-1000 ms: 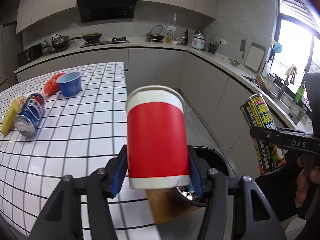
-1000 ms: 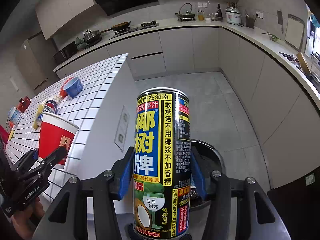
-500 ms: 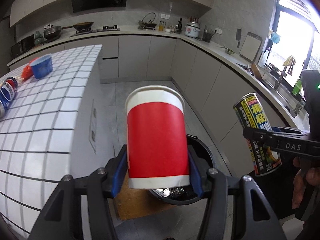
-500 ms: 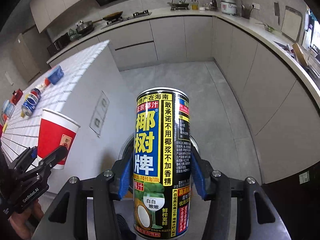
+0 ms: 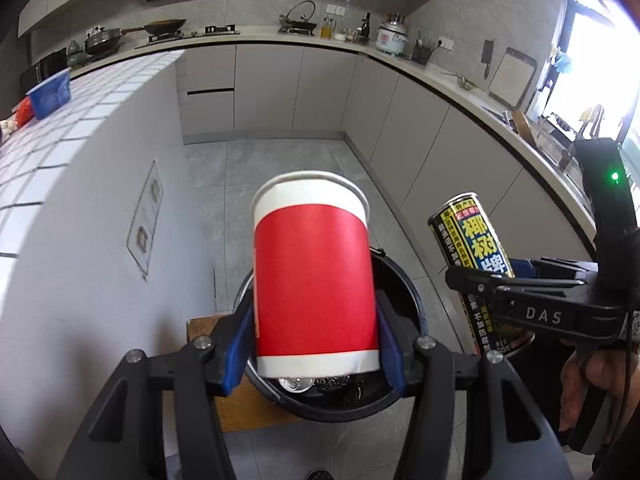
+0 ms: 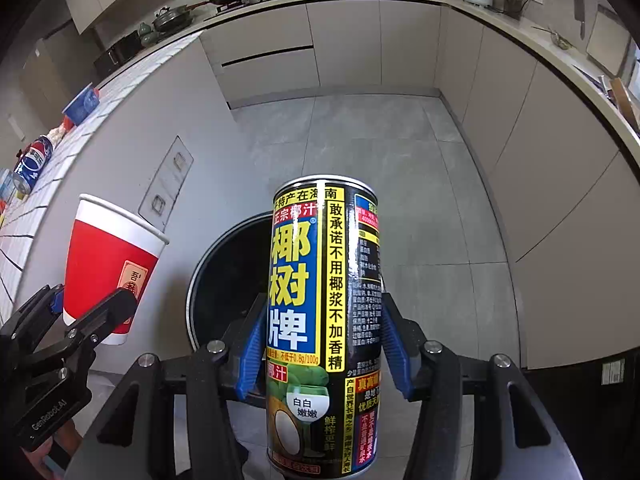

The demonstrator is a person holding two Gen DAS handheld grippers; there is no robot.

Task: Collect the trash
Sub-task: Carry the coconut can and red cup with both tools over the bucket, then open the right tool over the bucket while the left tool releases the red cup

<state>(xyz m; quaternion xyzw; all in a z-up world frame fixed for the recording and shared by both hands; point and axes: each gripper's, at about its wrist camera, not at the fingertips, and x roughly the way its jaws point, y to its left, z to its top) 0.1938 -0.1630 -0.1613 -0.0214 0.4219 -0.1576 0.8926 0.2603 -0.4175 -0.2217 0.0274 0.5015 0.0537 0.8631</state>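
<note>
One red cup [image 5: 314, 292], one can [image 6: 324, 320], one bin [image 5: 408, 304].

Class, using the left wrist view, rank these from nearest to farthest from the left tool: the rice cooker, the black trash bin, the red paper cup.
1. Red paper cup, clamped in the left tool.
2. Black trash bin, on the floor just beyond and below the cup.
3. Rice cooker, on the far counter, upper right.

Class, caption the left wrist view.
Left claw holds red paper cup over black bin.
</note>
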